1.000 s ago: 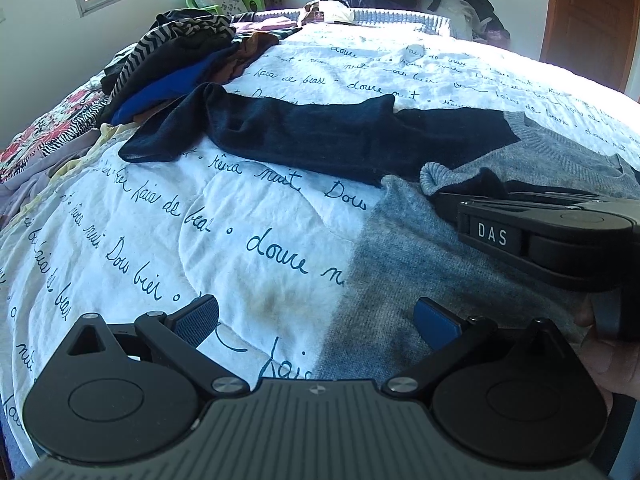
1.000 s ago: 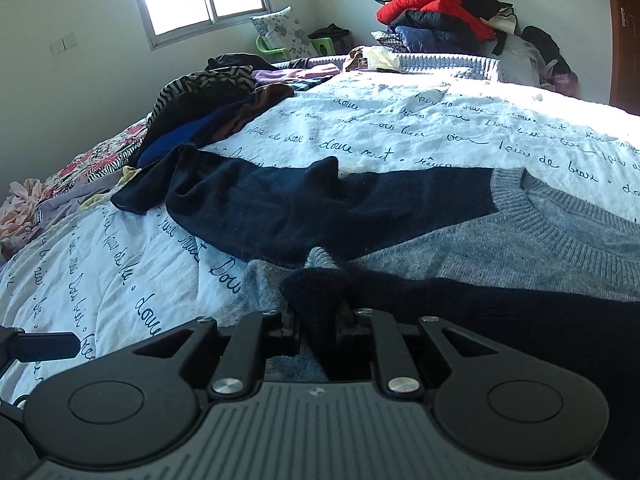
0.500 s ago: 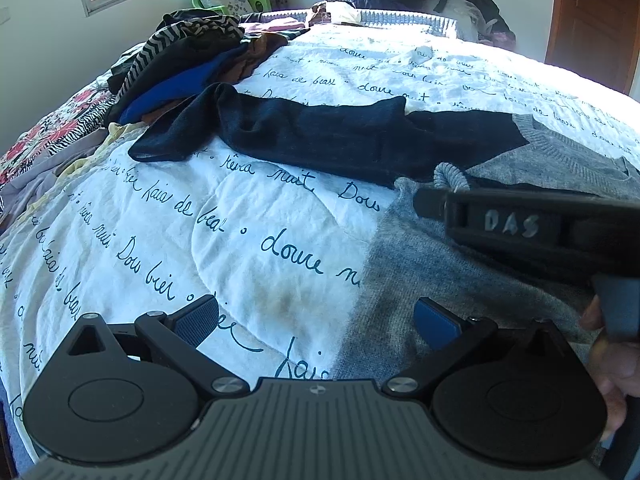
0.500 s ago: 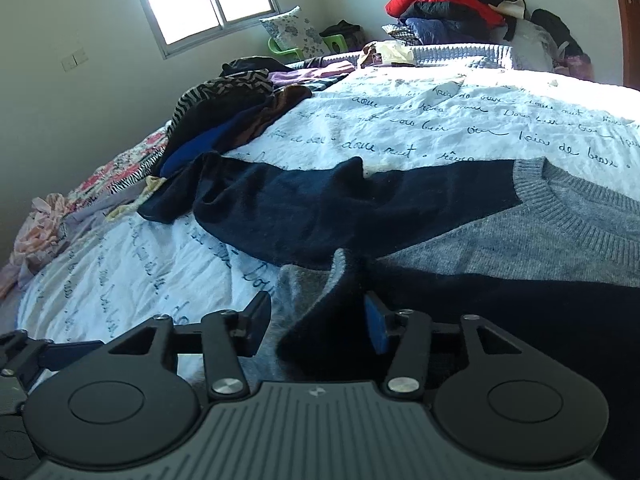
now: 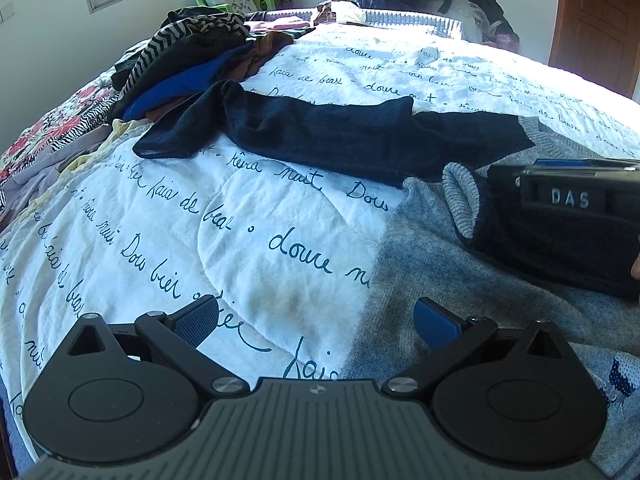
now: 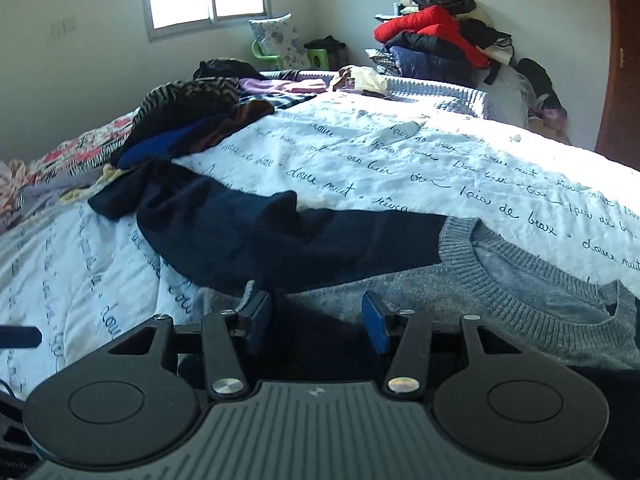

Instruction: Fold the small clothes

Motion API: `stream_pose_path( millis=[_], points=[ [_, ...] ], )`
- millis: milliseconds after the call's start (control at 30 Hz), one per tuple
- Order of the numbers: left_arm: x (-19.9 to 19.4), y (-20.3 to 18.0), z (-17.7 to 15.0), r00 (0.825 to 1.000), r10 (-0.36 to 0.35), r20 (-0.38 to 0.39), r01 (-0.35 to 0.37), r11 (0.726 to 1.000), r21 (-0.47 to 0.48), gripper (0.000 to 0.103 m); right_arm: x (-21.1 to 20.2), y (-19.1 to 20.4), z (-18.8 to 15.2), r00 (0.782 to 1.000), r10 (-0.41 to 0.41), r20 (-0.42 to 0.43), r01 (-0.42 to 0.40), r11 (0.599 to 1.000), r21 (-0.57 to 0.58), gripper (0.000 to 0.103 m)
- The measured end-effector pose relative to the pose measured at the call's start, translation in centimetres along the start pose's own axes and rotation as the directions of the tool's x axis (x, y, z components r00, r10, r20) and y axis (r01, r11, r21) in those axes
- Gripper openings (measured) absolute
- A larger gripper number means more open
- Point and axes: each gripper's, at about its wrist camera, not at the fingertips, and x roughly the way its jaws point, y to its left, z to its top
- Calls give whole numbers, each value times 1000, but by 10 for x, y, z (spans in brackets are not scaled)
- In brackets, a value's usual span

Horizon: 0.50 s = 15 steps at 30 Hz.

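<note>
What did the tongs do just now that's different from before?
The right tongs were pinching the dark sleeve folded over the grey sweater. They opened and let it go, and it now lies on the sweater. The left tongs stayed open and empty, and the other sleeve stayed spread on the bed.

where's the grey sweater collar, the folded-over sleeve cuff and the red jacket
grey sweater collar (image 6: 532, 268): right wrist view, on the ribbed neckline band
sleeve cuff (image 5: 460, 200): left wrist view, on the grey ribbed end
red jacket (image 6: 428, 24): right wrist view, on its top fold
</note>
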Motion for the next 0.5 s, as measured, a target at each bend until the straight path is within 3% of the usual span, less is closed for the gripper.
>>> stream_pose_path(
  millis=[200,367,433,500],
  points=[
    [1,0,-1,1000,2,-4,-2,1000,6,103,11,10,3,995,98,-9,-98,995,30,49],
    [2,1,0,1000,-1,-8,1,1000,-1,103,30,26,3,997,45,-64,-48,998,-43,48],
    [3,1,0,1000,-1,-7,1,1000,0,103,36,24,2,996,31,-83,-34,999,-35,24],
    [3,1,0,1000,-1,-9,1,1000,2,103,36,18,1,996,56,-75,-56,998,2,10]
  ],
)
